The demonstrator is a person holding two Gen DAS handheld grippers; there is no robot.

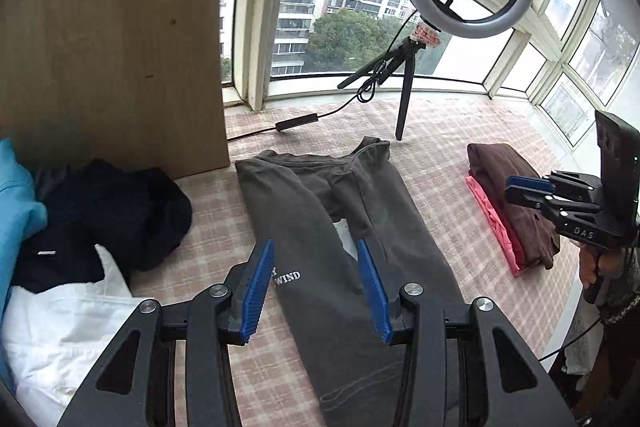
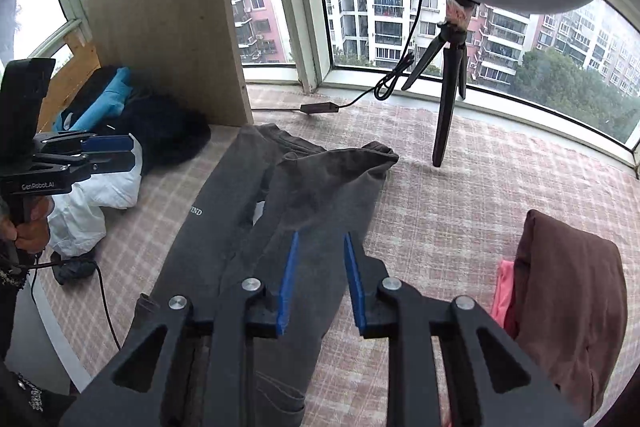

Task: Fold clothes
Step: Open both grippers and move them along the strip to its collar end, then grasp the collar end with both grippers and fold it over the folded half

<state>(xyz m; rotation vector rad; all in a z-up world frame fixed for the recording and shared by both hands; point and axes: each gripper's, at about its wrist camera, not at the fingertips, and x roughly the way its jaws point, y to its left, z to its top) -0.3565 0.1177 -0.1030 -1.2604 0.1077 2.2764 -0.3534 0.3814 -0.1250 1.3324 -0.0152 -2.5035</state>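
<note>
Left tongs (image 1: 316,287) and right tongs (image 2: 320,283) both parted, empty, above grey trousers (image 1: 320,211) lying flat

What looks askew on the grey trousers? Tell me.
On the grey trousers, the right waistband corner is bunched and lifted, and a white inner label pokes out between the legs. Otherwise they lie flat.

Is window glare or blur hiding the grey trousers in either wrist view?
Left wrist view: panes blow out white at upper right, but the grey trousers stay evenly lit and sharp. Right wrist view: same soft daylight, trousers clear; fisheye bends the window frames, edges darken.
</note>
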